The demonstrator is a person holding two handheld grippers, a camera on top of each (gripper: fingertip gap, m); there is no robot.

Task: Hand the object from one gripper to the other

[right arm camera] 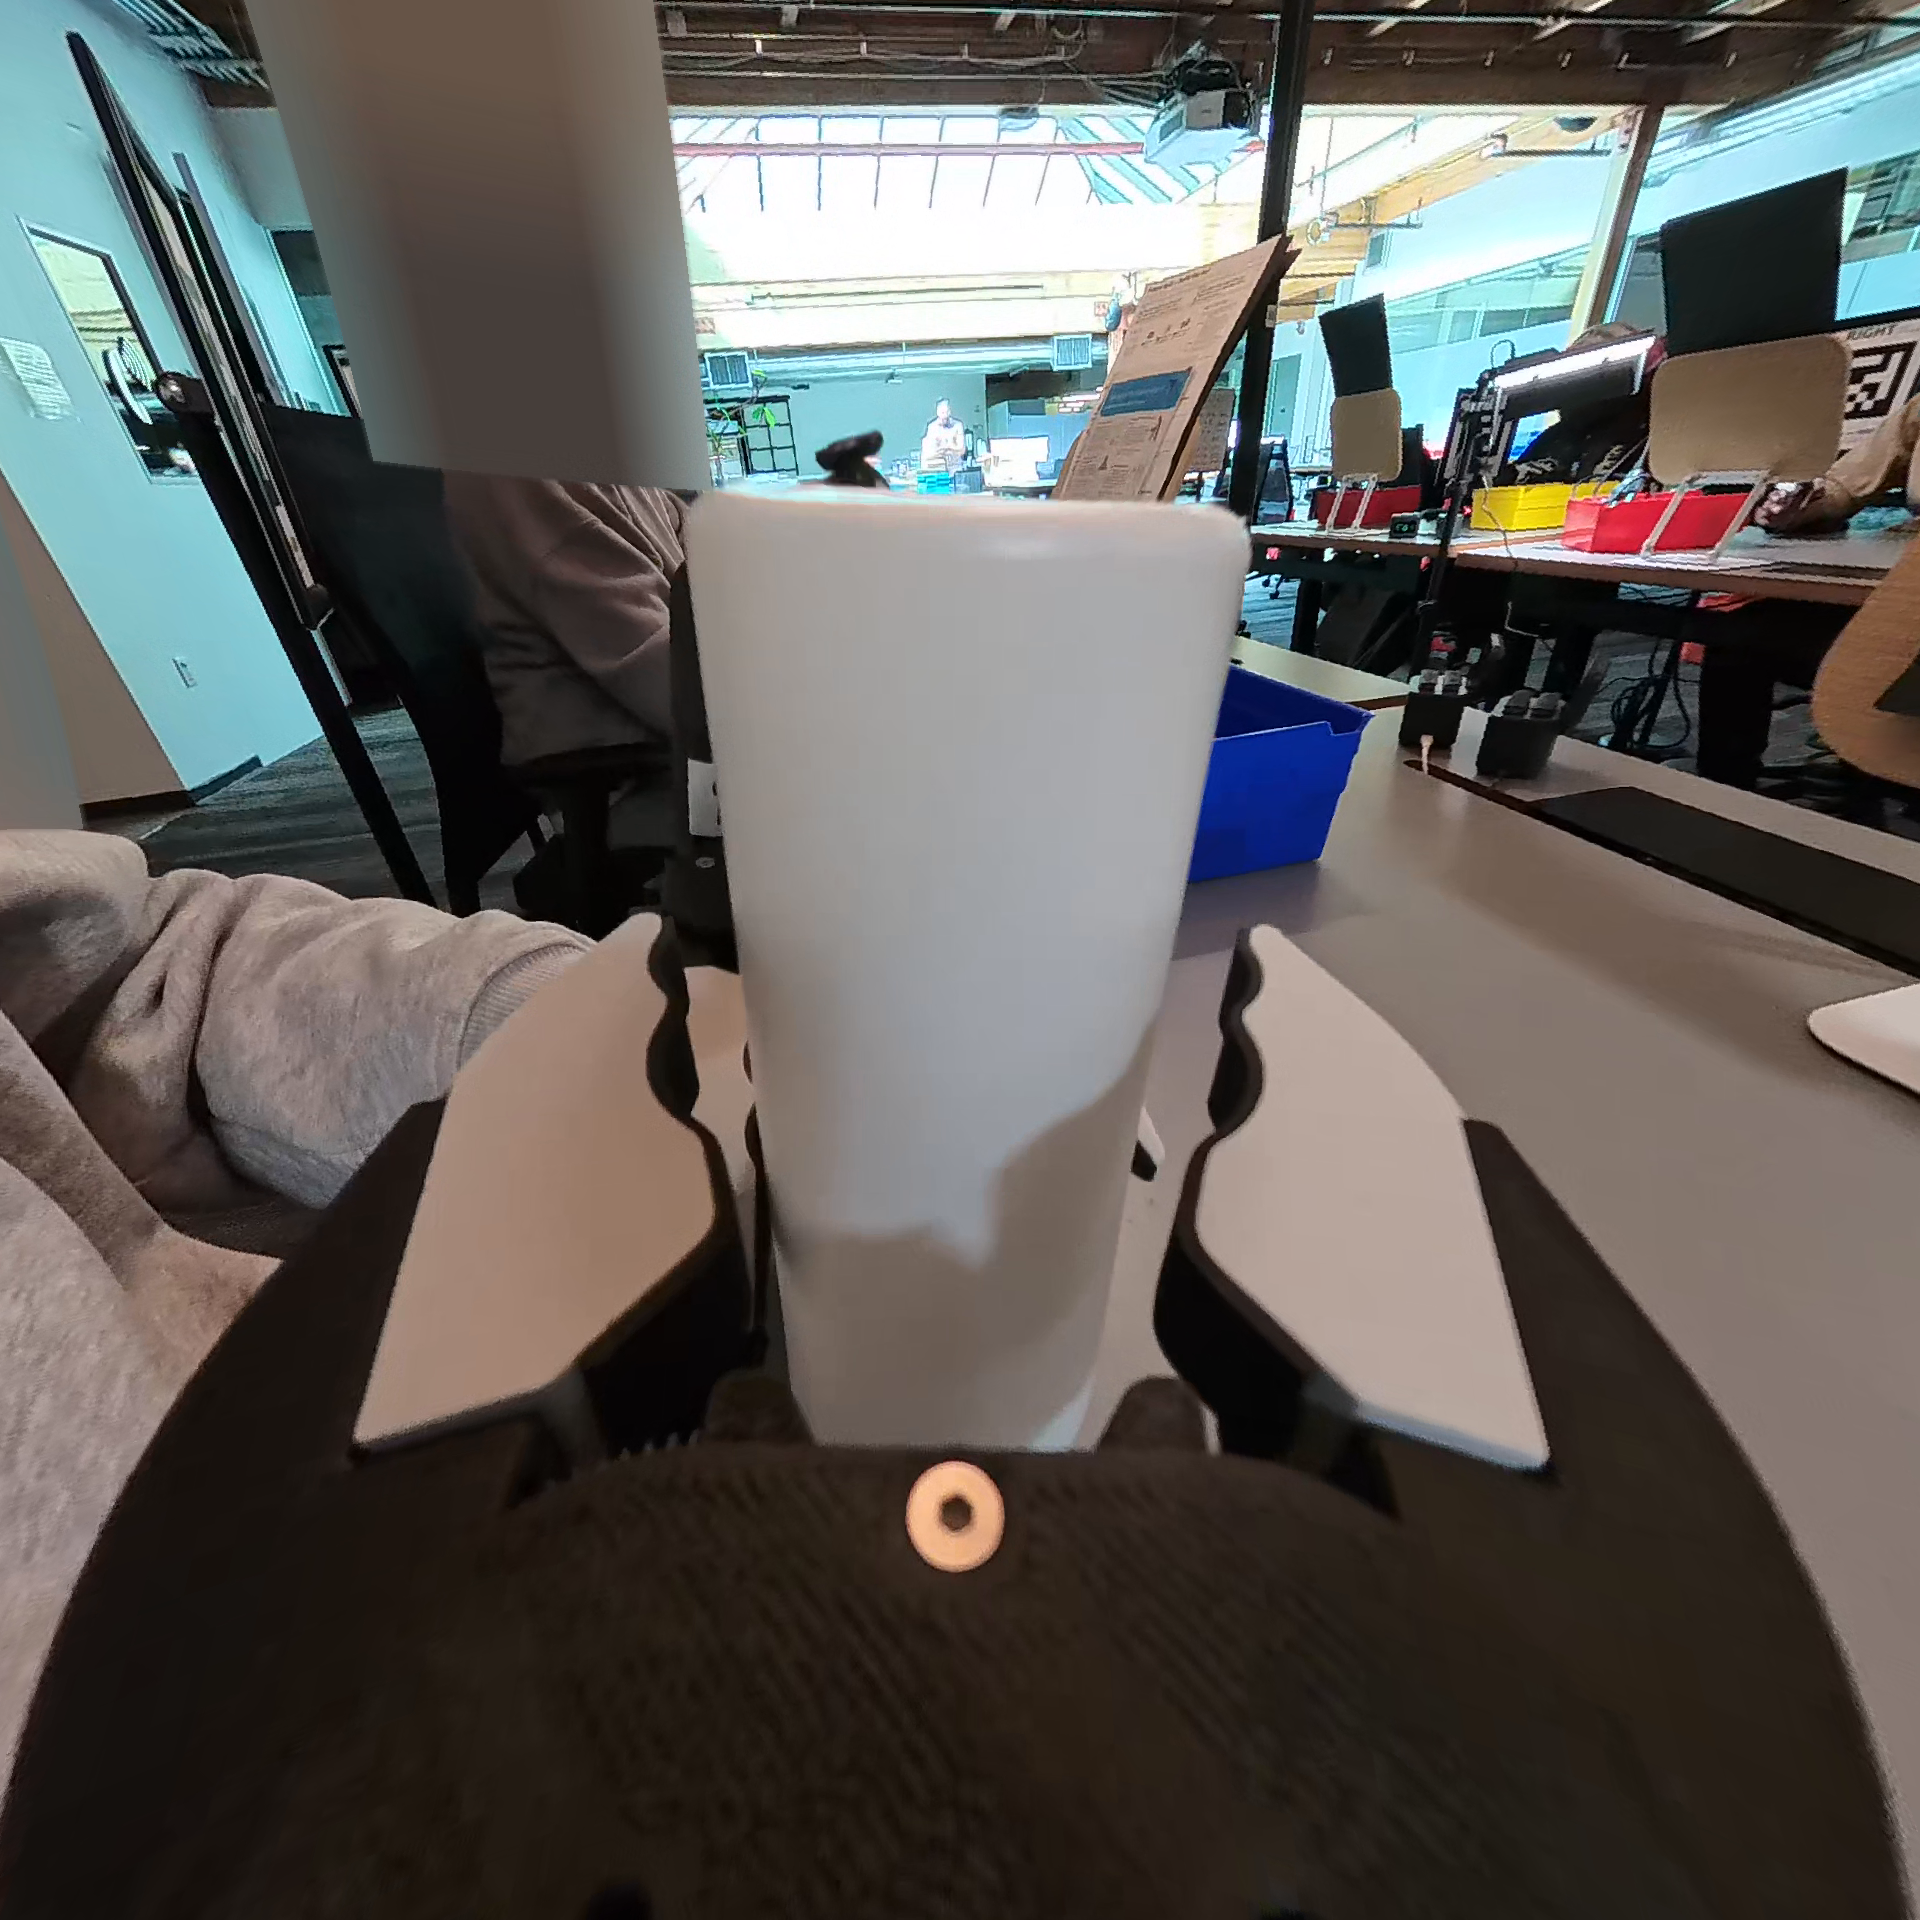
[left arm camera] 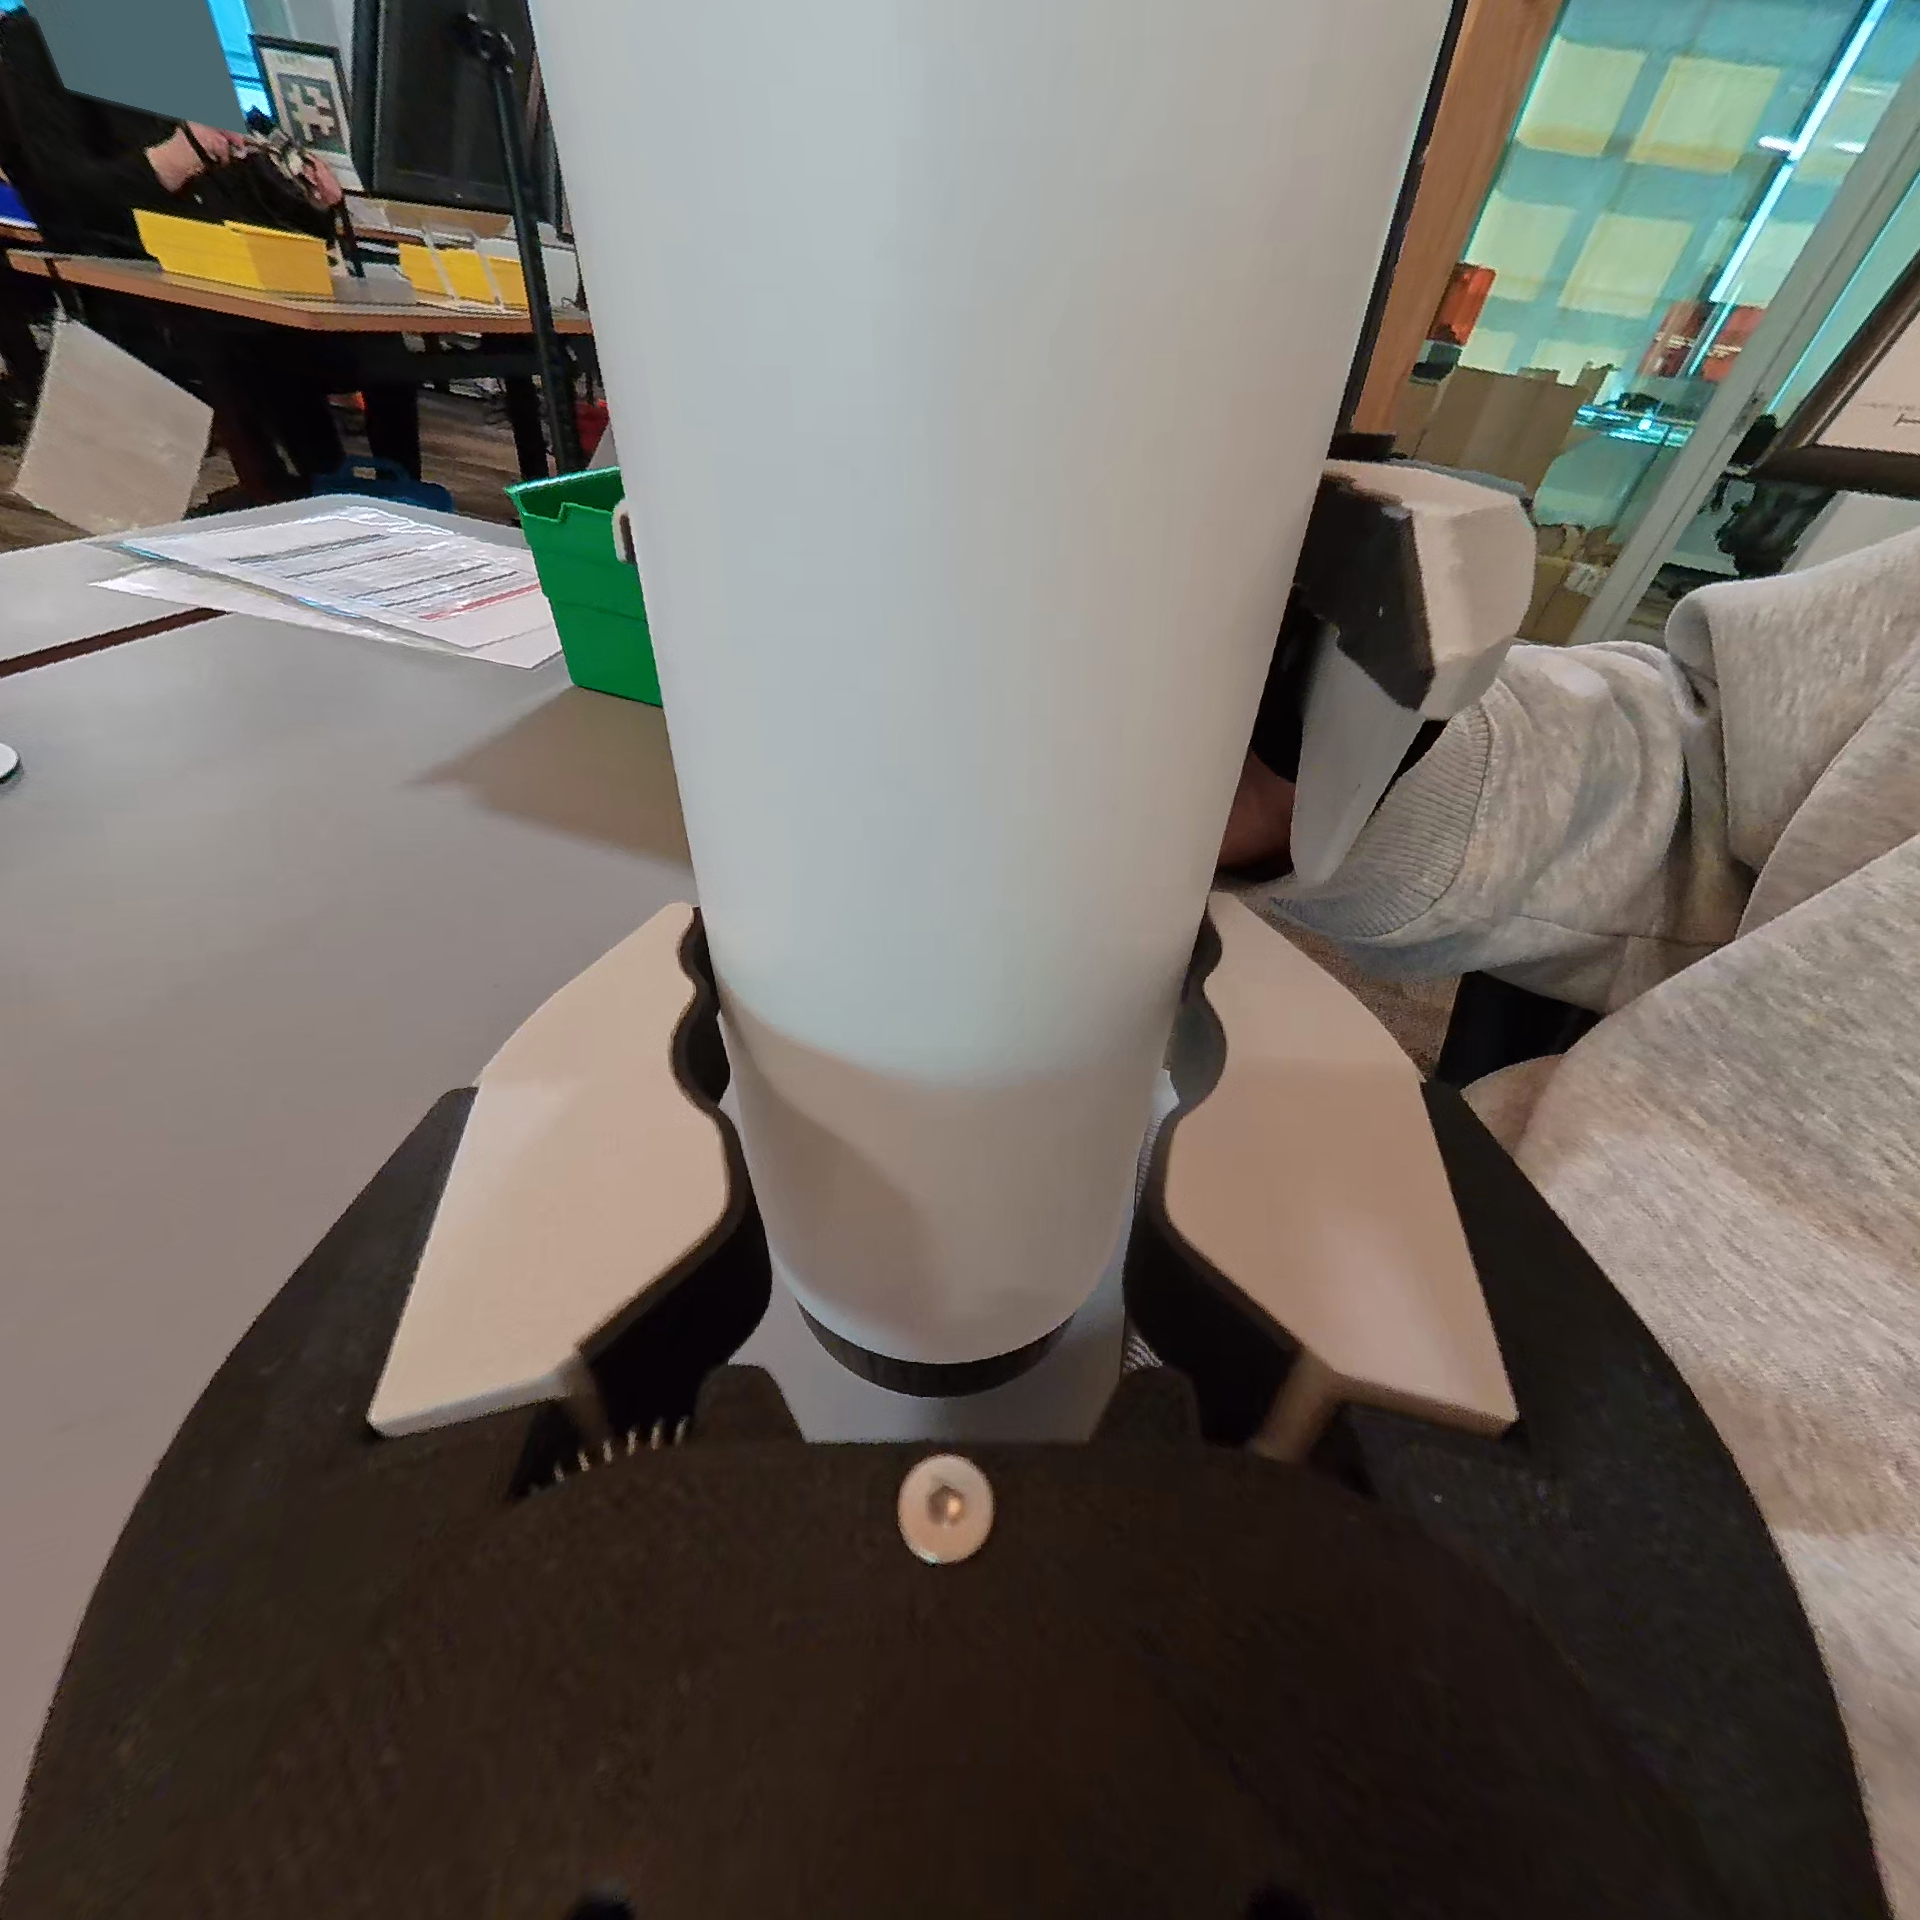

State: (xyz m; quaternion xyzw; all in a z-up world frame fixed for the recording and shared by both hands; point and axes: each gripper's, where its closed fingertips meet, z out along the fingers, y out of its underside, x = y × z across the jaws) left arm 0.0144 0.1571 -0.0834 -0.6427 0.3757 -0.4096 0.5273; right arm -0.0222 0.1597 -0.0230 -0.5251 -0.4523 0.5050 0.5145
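Observation:
A tall white bottle (left arm camera: 987,468) with a black cap end near the palm lies along my left gripper (left arm camera: 951,925). The left fingertips press on both of its sides, so the gripper is shut on it. Part of my right gripper (left arm camera: 1392,592) shows beside the bottle on the right. In the right wrist view the same bottle (right arm camera: 966,779) stands between the fingers of my right gripper (right arm camera: 951,935). There the jaws stand wider than the bottle, with a clear gap on the right side. A black part of the left gripper (right arm camera: 694,790) shows behind the bottle.
A grey table (left arm camera: 260,883) lies below, with papers (left arm camera: 343,582) and a green bin (left arm camera: 582,582) at its far side. A blue bin (right arm camera: 1268,769) stands on the table behind the bottle. Grey sleeves (left arm camera: 1558,810) (right arm camera: 260,1018) are close by. A black chair (right arm camera: 436,665) stands behind. Left tips to right tips: about 6 cm.

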